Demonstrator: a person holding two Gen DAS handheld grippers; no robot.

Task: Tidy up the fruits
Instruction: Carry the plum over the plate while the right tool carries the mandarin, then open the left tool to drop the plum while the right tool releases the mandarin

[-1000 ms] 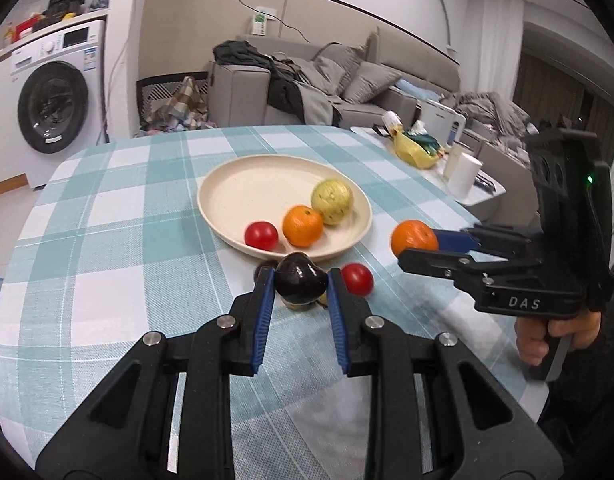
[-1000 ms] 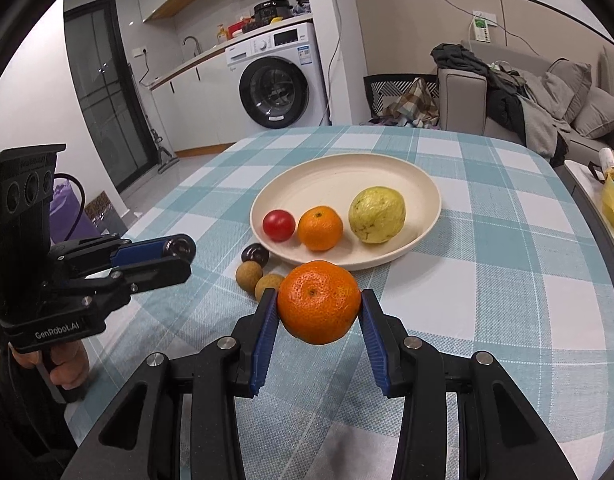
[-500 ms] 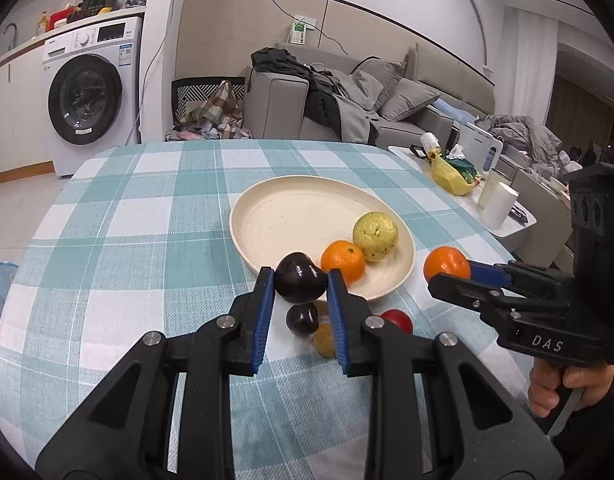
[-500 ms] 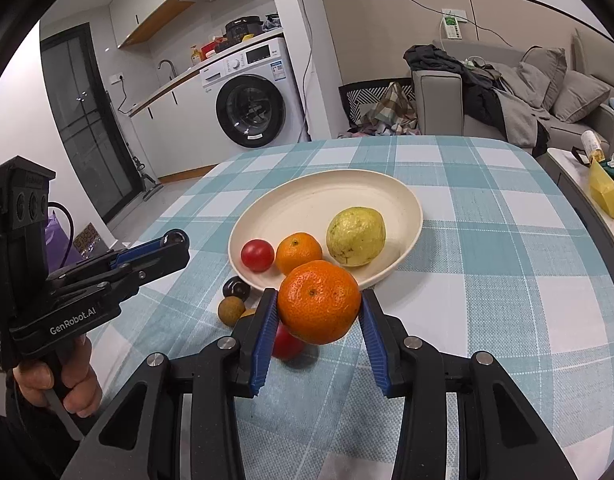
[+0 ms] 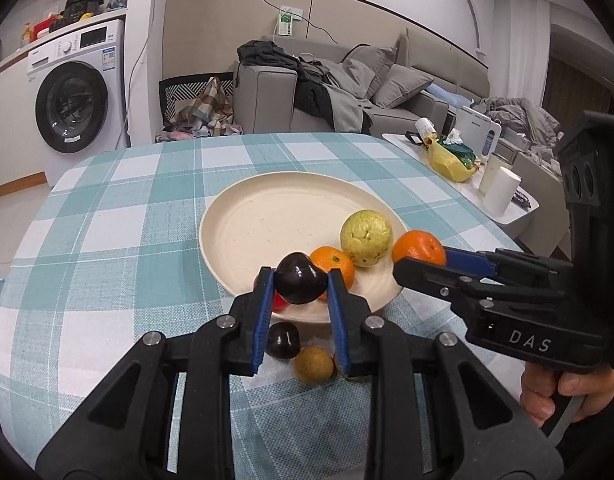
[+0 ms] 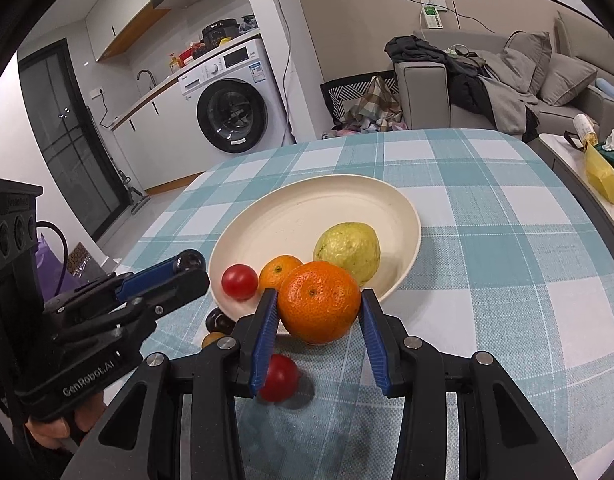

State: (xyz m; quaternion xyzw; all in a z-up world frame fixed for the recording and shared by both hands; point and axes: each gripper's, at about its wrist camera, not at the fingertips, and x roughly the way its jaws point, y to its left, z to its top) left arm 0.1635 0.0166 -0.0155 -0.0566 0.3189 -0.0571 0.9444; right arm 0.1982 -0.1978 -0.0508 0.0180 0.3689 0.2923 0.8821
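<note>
Here the plate sits mid-bench, already carrying a small orange, a yellow-green guava and a red tomato, all crowded toward its near rim. The left gripper is clenched on a dark plum, held above the near rim. The right gripper grips a large orange, also raised just short of the rim.

Judging by this, the step in hand is setting both fruits onto the plate. To do it well, each should go forward past the crowded near edge to the bare middle or far half, come low before the jaws part so the round fruit does not roll, and stay clear of the guava and small orange. The two grippers sit close together, so releasing one at a time looks safer.

Counted: two oranges, one held and one plated; two tomatoes, one plated and one on the bench under the right gripper; two dark plums, one held and one on the cloth; one guava; one small brown fruit beside the loose plum. Another may hide behind the fingers; I cannot tell.
</note>
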